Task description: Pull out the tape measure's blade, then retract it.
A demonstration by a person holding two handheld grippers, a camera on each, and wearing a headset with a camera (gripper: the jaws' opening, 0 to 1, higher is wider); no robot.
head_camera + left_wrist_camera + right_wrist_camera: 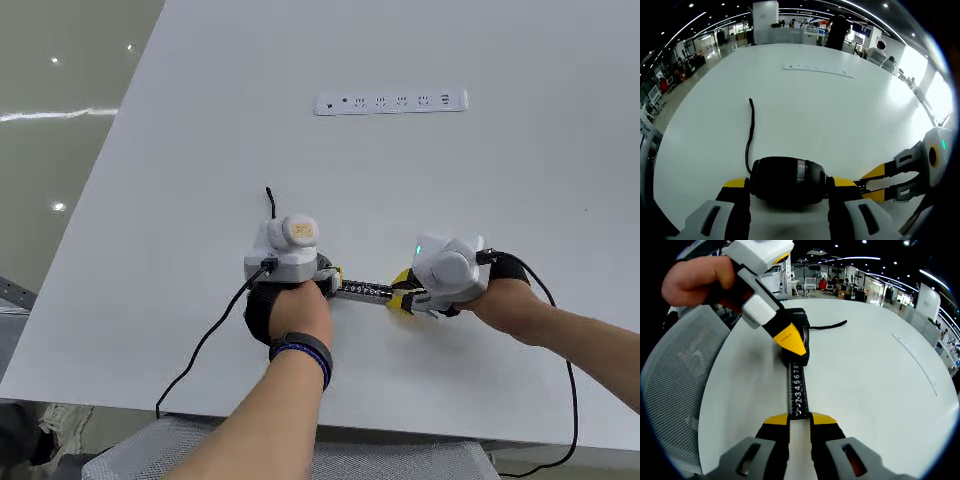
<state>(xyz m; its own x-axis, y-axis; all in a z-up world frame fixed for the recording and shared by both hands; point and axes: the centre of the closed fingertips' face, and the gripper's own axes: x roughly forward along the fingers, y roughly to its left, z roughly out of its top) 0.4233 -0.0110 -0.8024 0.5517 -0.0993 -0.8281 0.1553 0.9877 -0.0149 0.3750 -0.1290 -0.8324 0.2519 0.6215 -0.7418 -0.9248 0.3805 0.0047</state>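
The black tape measure case (786,180) sits clamped between the yellow-tipped fingers of my left gripper (789,184), which is shut on it; its black wrist strap (749,135) trails away over the white table. In the head view the left gripper (322,277) holds the case (328,272) near the table's front. A short length of dark blade (797,389) with white numbers runs from the case (799,335) to my right gripper (800,419), shut on the blade's end. The blade (364,290) spans the small gap to the right gripper (403,296).
A white power strip (391,102) lies at the far side of the white table (300,160). A mesh chair back (680,375) stands at the table's near edge. Cables hang from both grippers over the front edge. People and desks are in the background.
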